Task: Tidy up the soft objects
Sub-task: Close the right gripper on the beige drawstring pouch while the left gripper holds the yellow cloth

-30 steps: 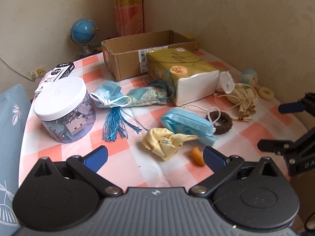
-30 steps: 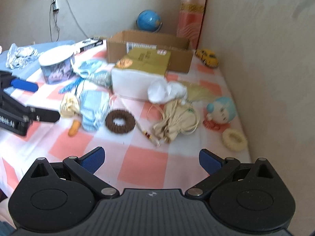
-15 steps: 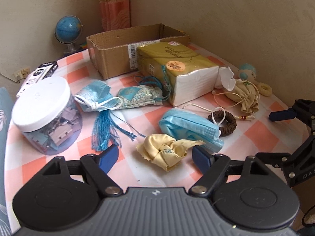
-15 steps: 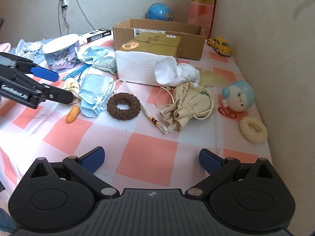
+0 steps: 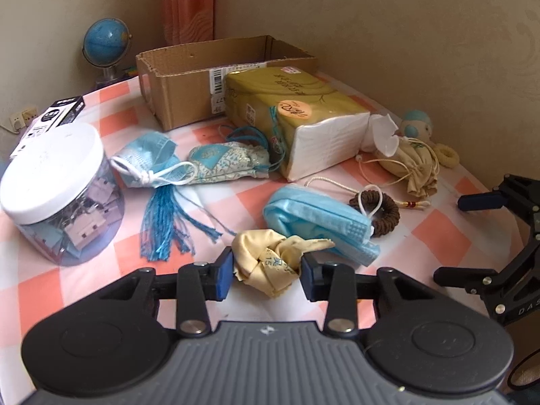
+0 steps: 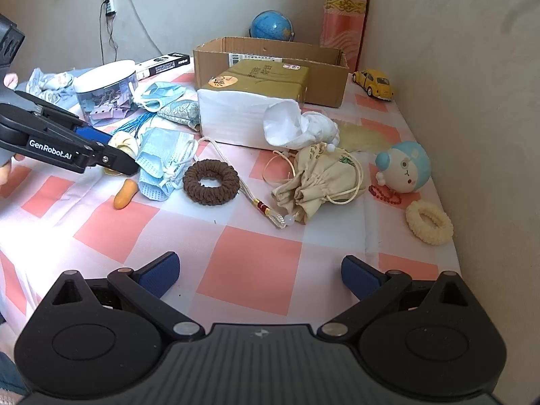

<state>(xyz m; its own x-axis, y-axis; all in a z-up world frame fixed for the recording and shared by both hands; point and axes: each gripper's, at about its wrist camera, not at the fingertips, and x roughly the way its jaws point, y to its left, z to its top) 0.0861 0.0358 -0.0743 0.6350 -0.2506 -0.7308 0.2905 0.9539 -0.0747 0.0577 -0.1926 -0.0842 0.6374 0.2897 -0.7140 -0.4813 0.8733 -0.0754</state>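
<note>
Left wrist view: my left gripper pinches the knotted yellow cloth on the desk; I'd lift straight, clear of the blue mask, right gripper spread idle.

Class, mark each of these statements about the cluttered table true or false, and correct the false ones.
1. The left gripper is closed on the yellow cloth. True.
2. The right gripper holds the brown hair tie. False: it is open and holds nothing; the tie lies on the tablecloth.
3. The cardboard box stands behind the tissue pack. True.
4. The jar has no lid. False: a white lid covers it.
5. The toy car is blue. False: it is yellow.
</note>
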